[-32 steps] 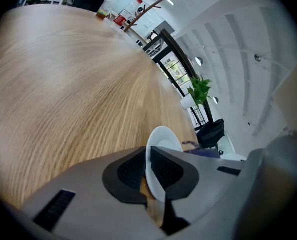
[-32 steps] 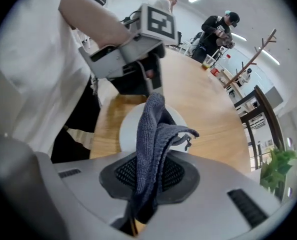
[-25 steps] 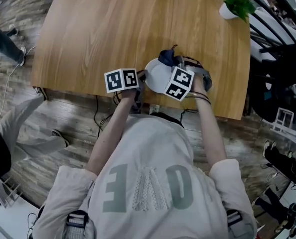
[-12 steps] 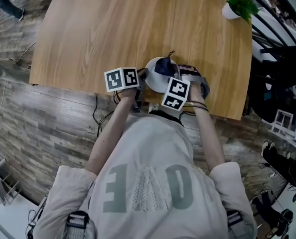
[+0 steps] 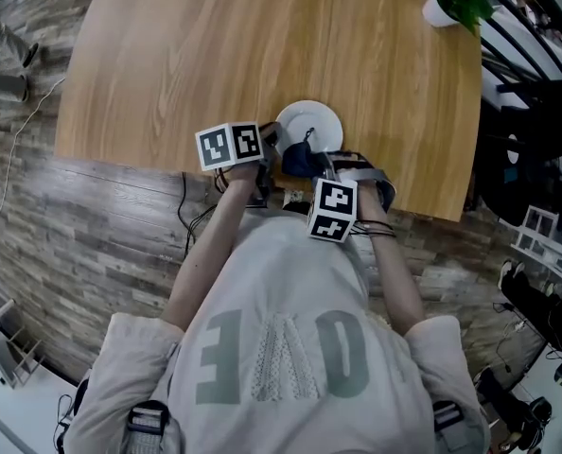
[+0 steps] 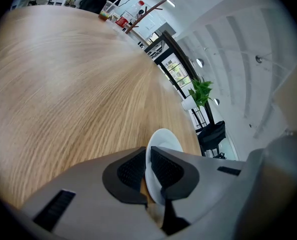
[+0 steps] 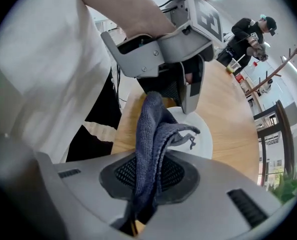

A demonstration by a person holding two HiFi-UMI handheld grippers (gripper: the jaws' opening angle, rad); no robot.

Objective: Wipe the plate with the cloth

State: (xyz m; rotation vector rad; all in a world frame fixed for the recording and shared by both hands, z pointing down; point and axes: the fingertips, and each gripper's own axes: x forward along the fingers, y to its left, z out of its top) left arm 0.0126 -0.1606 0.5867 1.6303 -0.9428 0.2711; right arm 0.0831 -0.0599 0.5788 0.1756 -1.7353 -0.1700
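Observation:
A white plate [image 5: 311,121] sits near the front edge of the wooden table [image 5: 196,55]. My left gripper [image 5: 270,141] is shut on the plate's left rim; in the left gripper view the rim [image 6: 163,140] runs between the two black pads [image 6: 130,170]. My right gripper [image 5: 311,168] points steeply down at the plate's near edge, shut on a dark blue cloth [image 5: 302,159]. In the right gripper view the cloth [image 7: 152,129] stands bunched between the jaws, with the plate [image 7: 202,134] and the left gripper [image 7: 186,86] just beyond it.
A potted plant [image 5: 448,6] stands at the table's far right corner. Cups and a can [image 6: 114,15] sit at the far end. The table's front edge [image 5: 215,170] lies right under both grippers. A person [image 7: 246,31] stands beyond the table.
My right gripper has dragged the cloth from the plate's far side across it to its near edge, toward my body. The plate's white face now shows. The left gripper has kept still.

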